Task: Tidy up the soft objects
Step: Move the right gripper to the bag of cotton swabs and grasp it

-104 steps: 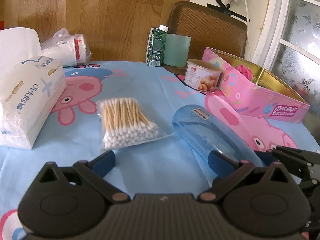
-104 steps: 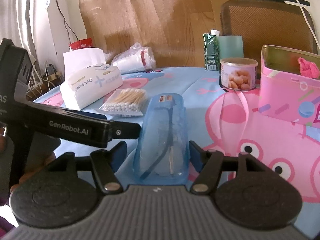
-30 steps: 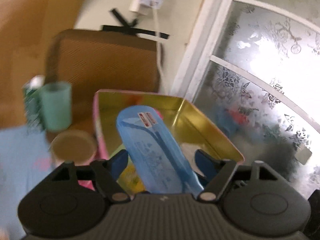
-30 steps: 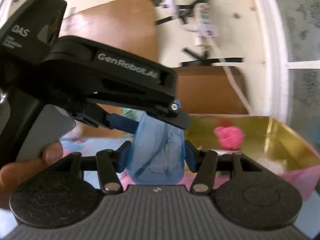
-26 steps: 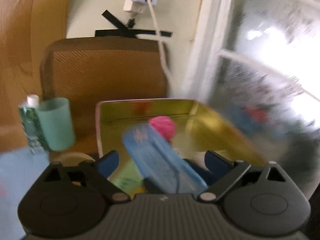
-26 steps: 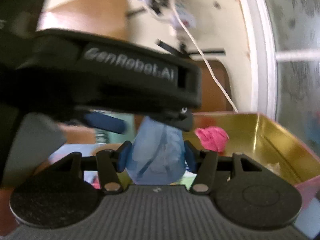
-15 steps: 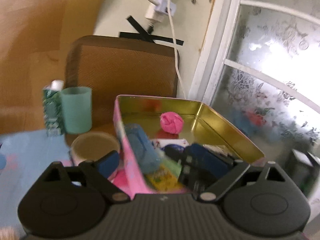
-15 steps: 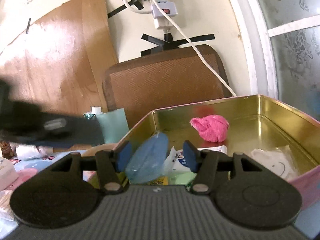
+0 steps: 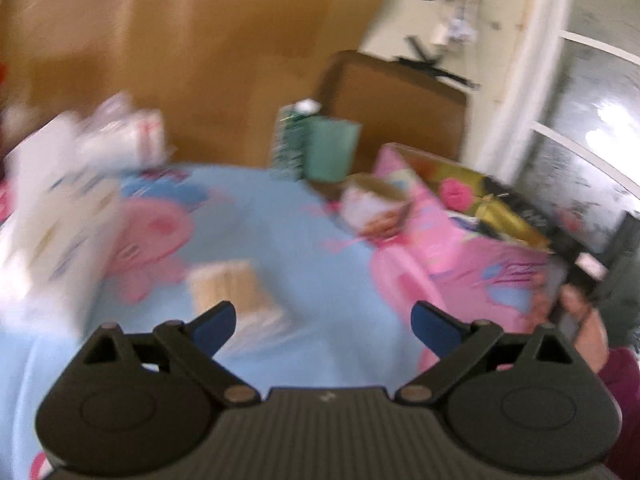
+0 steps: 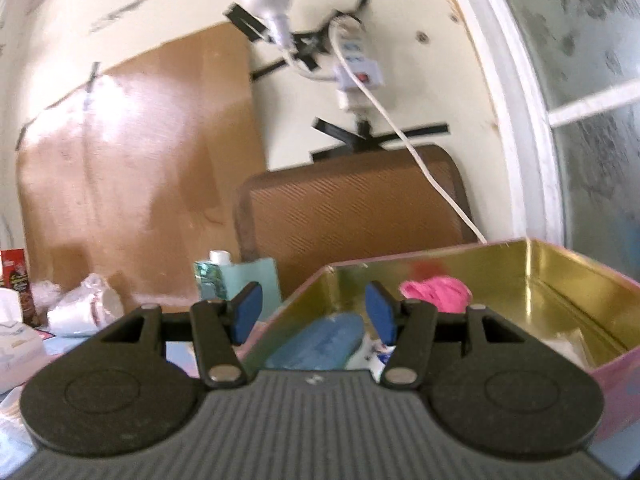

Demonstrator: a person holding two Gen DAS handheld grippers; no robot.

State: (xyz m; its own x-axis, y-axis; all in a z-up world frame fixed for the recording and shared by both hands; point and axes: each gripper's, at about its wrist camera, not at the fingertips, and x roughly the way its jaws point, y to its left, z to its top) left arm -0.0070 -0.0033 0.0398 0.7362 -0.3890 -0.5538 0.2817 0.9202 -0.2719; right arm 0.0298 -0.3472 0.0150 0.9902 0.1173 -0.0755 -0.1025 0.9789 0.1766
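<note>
Cotton swabs [image 9: 236,292] in a clear, crinkly bag lie on the blue cartoon tablecloth [image 9: 304,248], just ahead of the left gripper [image 9: 322,322], whose blue-padded fingers are spread wide with nothing between them. That whole view is smeared with blur, so the swabs show only as a pale tan block. A soft white tissue pack [image 9: 52,232] sits at the left edge, partly cut off. The pink tin box [image 9: 448,240] stands to the right, with a round can [image 9: 374,208] beside it.

From the right wrist, the box's shiny gold inside wall [image 10: 560,280] is clear. A smooth, translucent blue case [image 10: 320,344] lies inside, its near end hidden behind the right gripper [image 10: 312,316], whose fingers stand apart and empty above it. A fuzzy pink ball [image 10: 436,292] rests further back. White items low in the box are too hidden to name.
</note>
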